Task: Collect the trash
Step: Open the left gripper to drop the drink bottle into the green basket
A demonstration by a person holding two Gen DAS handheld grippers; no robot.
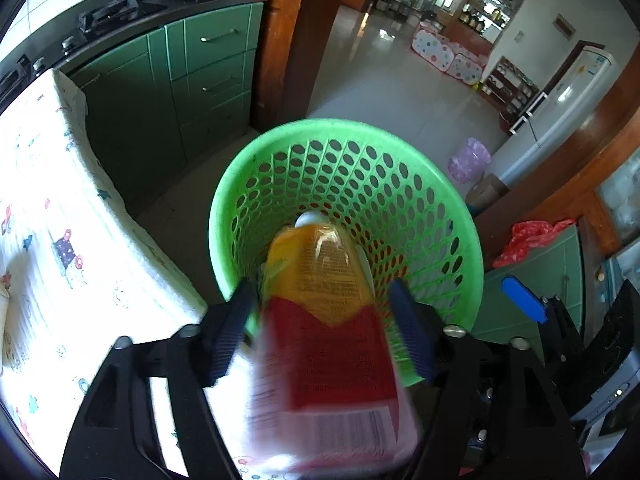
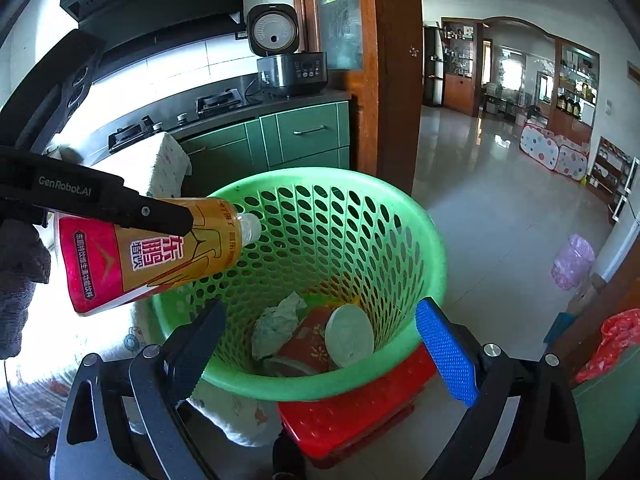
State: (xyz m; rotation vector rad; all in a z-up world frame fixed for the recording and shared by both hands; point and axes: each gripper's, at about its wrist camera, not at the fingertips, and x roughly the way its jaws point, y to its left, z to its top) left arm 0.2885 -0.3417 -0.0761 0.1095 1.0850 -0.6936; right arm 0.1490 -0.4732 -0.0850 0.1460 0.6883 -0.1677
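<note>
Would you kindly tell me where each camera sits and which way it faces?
Left wrist: on the left gripper, looking down into the green perforated plastic basket; its fingers flank the yellow-and-red drink bottle.
Right wrist: on the right gripper, open, facing the basket from beside; the left gripper's black arm and a grey sleeve show.
Shared: basket, bottle.

light: daylight, far room | glare: floor (image 2: 500, 140) | blur: bottle (image 1: 332, 360) | edges: fisheye-warped, dark
</note>
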